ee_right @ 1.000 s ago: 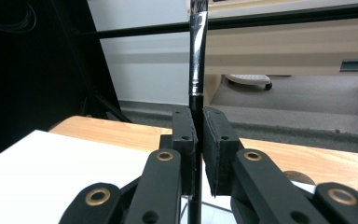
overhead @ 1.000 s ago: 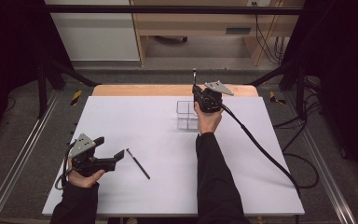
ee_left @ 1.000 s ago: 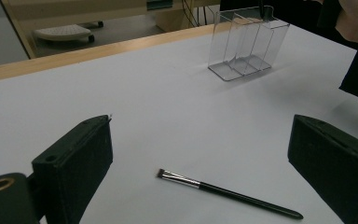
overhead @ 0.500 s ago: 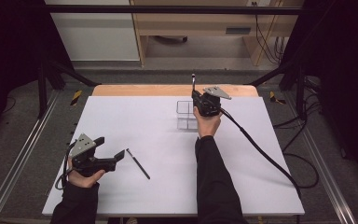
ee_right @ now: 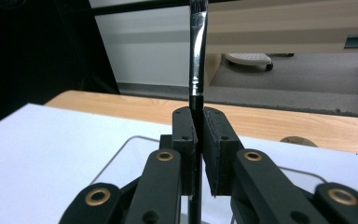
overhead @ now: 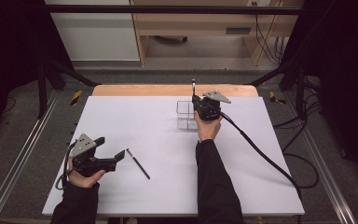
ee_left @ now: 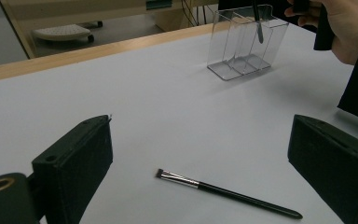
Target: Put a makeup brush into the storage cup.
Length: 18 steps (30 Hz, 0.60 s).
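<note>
A clear acrylic organizer (overhead: pixel 184 115) with several compartments stands at the far middle of the white table (overhead: pixel 135 116). Just above it, my right gripper (overhead: pixel 196 99) is shut on a thin black brush (overhead: pixel 193 87) held upright, bristles at the top. In the right gripper view the jaws pinch the brush (ee_right: pixel 197 56) just below its silver ferrule. In the left gripper view the brush's lower end (ee_left: pixel 258 28) hangs inside the top of the organizer (ee_left: pixel 242 46). A second black brush (overhead: pixel 138 164) lies flat near the front left. My left gripper (overhead: pixel 117 156) rests open beside it, jaws wide either side of that brush (ee_left: pixel 228 193).
A wooden strip (overhead: pixel 168 90) runs along the table's far edge. The right gripper's cable (overhead: pixel 261 154) trails across the right side of the table to the floor. Metal frame rails (overhead: pixel 23 158) flank the table. A cabinet and shelf stand behind.
The right gripper has sunk slightly with the upright brush toward the organizer. The left gripper and the lying brush have not moved.
</note>
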### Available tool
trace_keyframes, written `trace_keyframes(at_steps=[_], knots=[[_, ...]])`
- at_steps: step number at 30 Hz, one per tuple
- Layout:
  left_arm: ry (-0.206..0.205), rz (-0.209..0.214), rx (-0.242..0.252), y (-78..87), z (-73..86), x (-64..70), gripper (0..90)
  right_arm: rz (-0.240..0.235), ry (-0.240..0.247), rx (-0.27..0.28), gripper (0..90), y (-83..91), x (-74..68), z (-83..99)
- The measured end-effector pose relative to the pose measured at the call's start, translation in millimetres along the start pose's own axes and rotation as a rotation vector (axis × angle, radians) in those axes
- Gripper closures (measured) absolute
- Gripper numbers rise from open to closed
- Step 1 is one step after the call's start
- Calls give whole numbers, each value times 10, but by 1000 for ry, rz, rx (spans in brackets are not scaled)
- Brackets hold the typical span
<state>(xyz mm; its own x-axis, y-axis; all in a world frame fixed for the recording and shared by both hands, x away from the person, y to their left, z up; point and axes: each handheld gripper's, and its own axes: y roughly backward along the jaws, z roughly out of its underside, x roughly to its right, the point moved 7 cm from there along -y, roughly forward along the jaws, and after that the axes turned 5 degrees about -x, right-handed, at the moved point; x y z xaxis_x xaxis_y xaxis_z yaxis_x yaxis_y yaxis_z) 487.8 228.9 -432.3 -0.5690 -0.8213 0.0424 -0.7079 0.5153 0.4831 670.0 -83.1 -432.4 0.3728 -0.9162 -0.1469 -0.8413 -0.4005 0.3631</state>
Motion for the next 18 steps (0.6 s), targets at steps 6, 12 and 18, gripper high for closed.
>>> trace_keyframes(at_steps=[6, 12, 18], knots=[[0, 0, 0, -1, 0, 1, 59, 3, 5, -15, 840, -19, -19, 52], [-1, 0, 0, 0, -1, 2, 59, 6, 6, -37, 840, -31, -24, 92], [0, 0, 0, -1, -1, 2, 59, 2, 1, -70, 839, -37, -19, 144]])
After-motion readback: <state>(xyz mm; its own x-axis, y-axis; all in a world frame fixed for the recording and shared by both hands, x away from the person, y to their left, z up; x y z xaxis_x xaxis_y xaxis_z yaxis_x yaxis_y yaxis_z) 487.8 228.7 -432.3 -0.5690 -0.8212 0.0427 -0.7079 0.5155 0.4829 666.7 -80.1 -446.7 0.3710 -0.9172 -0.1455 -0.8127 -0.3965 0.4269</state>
